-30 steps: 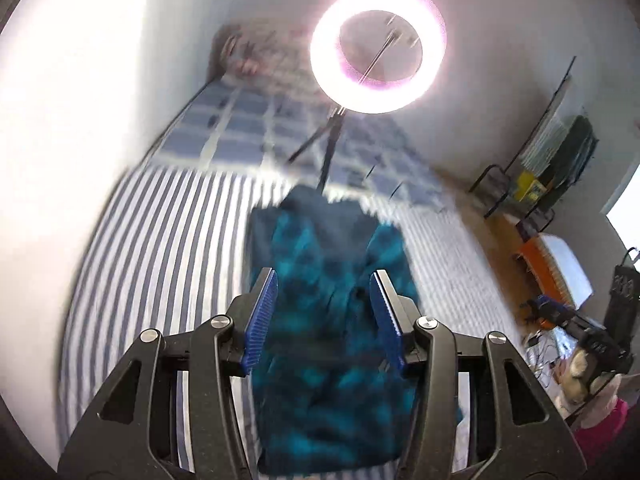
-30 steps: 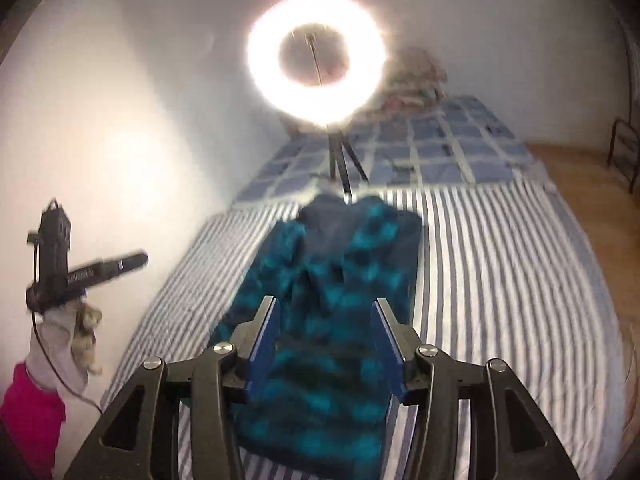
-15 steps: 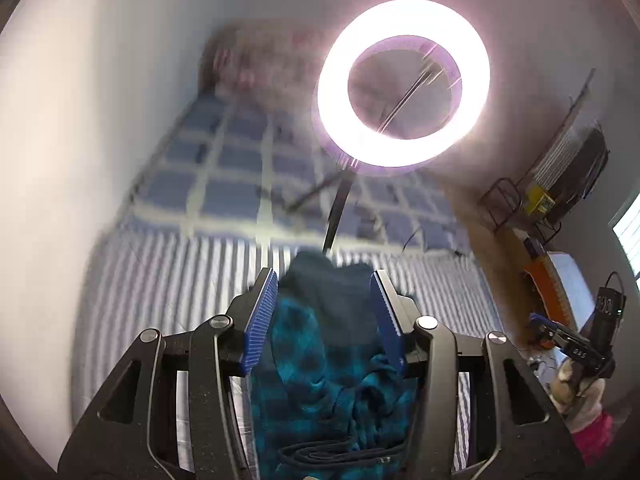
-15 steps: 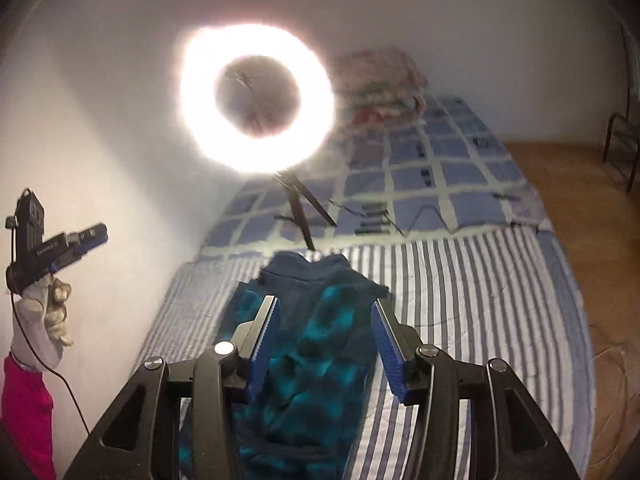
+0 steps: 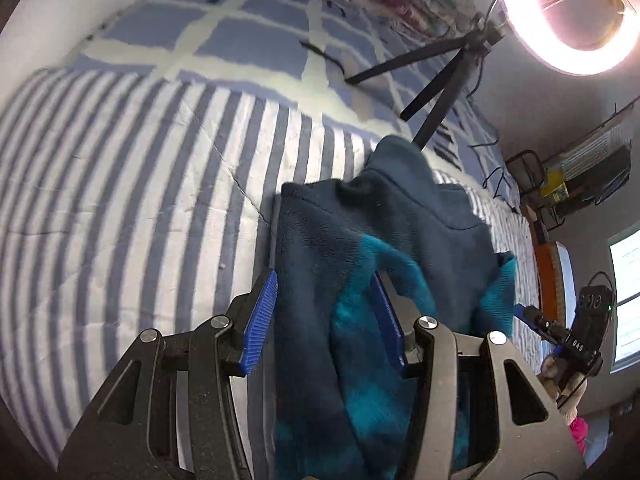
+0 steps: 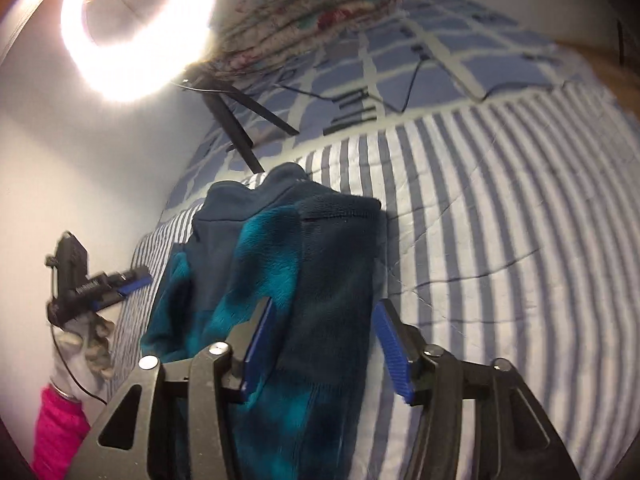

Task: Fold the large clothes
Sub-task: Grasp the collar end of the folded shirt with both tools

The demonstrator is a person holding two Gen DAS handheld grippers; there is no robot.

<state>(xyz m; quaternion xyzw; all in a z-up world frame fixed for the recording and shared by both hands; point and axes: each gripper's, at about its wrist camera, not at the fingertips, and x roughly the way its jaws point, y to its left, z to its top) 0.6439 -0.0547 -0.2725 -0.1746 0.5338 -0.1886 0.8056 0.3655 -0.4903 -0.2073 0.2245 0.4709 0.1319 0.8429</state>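
A large fleece garment (image 5: 360, 240), dark navy with teal checks, lies lengthwise on the striped bedcover (image 5: 140, 200). Its navy upper end points toward the ring light. My left gripper (image 5: 324, 312) is open, low over the garment's left edge, with fleece between its blue pads. My right gripper (image 6: 324, 340) is open too, low over the garment's (image 6: 320, 260) right edge, fleece between its pads. The other gripper shows at the right in the left wrist view (image 5: 560, 332) and at the left in the right wrist view (image 6: 92, 288).
A lit ring light (image 5: 568, 12) on a black tripod (image 5: 436, 92) stands on the blue checked quilt (image 5: 240, 32) just beyond the garment. Its cables trail across the quilt (image 6: 420, 76). A patterned pillow (image 6: 316, 12) lies at the head. A rack (image 5: 580, 176) stands by the wall.
Both grippers have come down and forward, from high above the bed to just over the garment's upper part. Their jaws stayed open.
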